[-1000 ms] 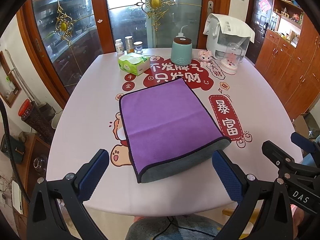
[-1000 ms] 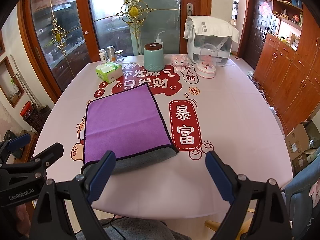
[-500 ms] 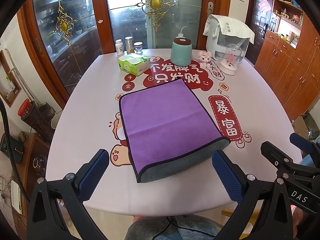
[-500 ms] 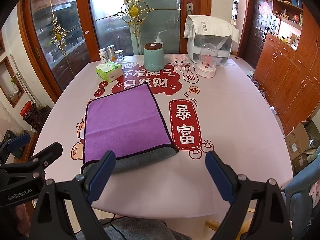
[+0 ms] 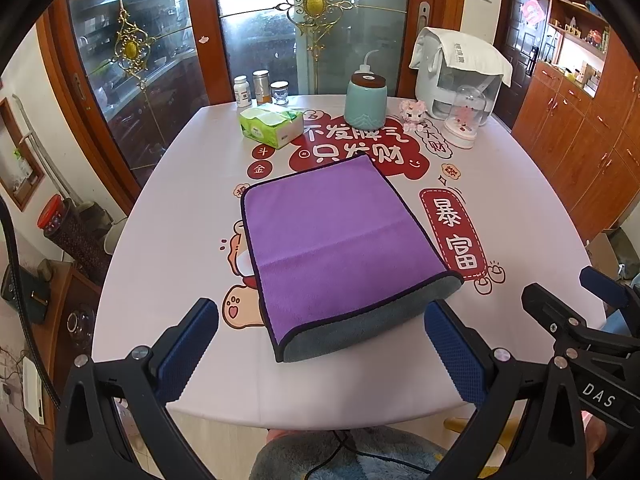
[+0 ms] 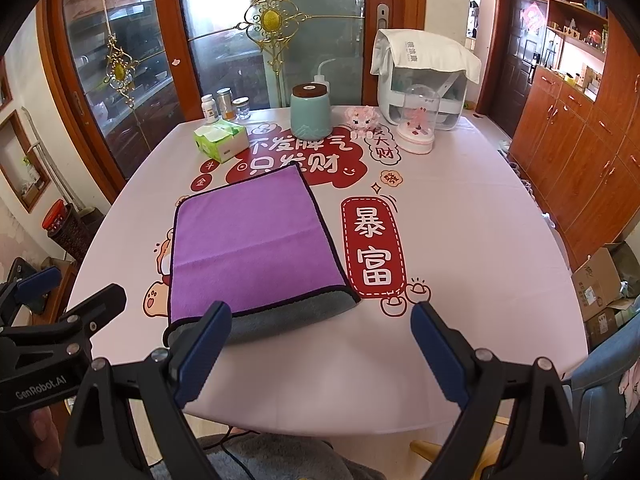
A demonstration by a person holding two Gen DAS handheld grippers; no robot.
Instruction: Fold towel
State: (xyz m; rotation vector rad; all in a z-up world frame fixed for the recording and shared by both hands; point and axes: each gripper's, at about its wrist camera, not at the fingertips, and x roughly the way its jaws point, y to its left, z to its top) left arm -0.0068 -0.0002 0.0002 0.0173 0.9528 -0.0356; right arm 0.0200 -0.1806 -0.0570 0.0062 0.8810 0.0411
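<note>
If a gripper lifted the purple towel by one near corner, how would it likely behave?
The purple towel would probably droop rather than stay flat: it is soft cloth with a crease. Its two layers, grey underside showing at the near edge, may separate. It looks light.

Purple towel with dark trim, folded flat into a rectangle, grey underside showing along its near edge, faint crease across the middle, centre of frame, slightly askew

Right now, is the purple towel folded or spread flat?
Folded: the towel lies doubled, its grey underlayer showing beyond the purple top edge.
</note>
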